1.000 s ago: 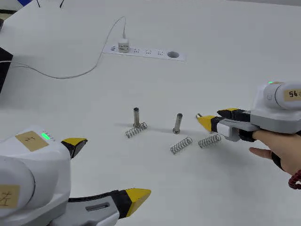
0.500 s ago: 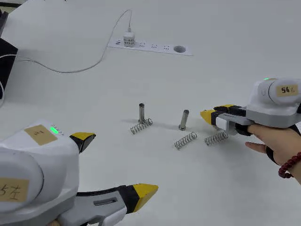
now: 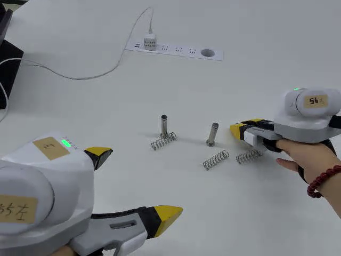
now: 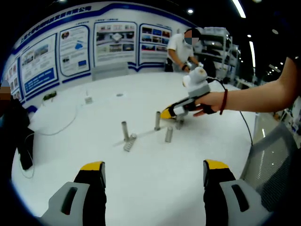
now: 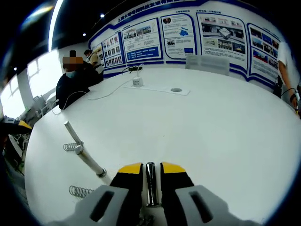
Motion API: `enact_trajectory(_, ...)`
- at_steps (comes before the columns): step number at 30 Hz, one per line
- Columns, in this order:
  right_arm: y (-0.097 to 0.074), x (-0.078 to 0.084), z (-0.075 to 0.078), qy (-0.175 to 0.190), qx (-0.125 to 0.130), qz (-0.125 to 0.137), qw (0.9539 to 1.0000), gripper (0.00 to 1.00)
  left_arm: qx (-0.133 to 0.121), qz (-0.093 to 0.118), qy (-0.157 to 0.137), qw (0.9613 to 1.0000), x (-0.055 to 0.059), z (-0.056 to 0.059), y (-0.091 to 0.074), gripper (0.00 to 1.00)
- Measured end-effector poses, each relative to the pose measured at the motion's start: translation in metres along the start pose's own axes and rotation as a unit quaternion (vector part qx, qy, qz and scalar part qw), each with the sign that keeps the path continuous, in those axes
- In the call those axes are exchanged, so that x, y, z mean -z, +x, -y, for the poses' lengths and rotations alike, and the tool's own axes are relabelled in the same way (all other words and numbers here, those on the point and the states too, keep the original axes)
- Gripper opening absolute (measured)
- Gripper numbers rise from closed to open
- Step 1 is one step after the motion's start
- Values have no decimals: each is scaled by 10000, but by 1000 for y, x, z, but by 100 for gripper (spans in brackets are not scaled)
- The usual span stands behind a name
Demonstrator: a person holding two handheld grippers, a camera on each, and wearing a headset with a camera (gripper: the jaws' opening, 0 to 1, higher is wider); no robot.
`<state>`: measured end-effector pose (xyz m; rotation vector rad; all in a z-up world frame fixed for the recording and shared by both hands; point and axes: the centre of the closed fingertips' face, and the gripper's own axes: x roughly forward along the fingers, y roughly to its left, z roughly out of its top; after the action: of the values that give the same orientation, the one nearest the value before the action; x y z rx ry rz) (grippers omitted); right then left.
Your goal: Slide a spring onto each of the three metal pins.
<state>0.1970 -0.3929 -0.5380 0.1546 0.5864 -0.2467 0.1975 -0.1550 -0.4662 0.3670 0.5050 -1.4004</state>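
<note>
Right gripper: clenched on a pin lying lengthwise between its jaws, probably for threading.
Nearest spring: lay just beneath its tips.
Left gripper: released, empty, hovering well back.

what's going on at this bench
A person is working with two handheld grippers at a white table. The right gripper has its jaws shut on one pin. Two other pins stand upright on the table. Three springs lie loose beside them, none on a pin yet. The left gripper hangs open and empty, nearer the person.
</note>
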Motion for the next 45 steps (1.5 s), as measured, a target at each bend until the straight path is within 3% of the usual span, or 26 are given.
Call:
enact_trajectory(4, 1, 1, 2, -243, 99, -148, 9995, 13, -1, -19, -4, 10000, 1, -1, -1, 87)
enact_trajectory(9, 2, 1, 3, -208, 133, -239, 9994, 9, 2, -62, 28, 10000, 1, -1, -1, 86)
enact_trajectory(15, 3, 0, 6, 186, 111, -262, 9994, 9, -18, -63, 49, 10000, 0, -2, -2, 85)
enact_trajectory(19, 0, 0, 7, 228, 178, -244, 9993, 8, -18, -53, 68, 10000, -1, -1, -3, 85)
enact_trajectory(45, -43, -18, -1, 69, 160, 23, 9998, 8, 13, 160, 166, 9997, -14, 5, -9, 84)
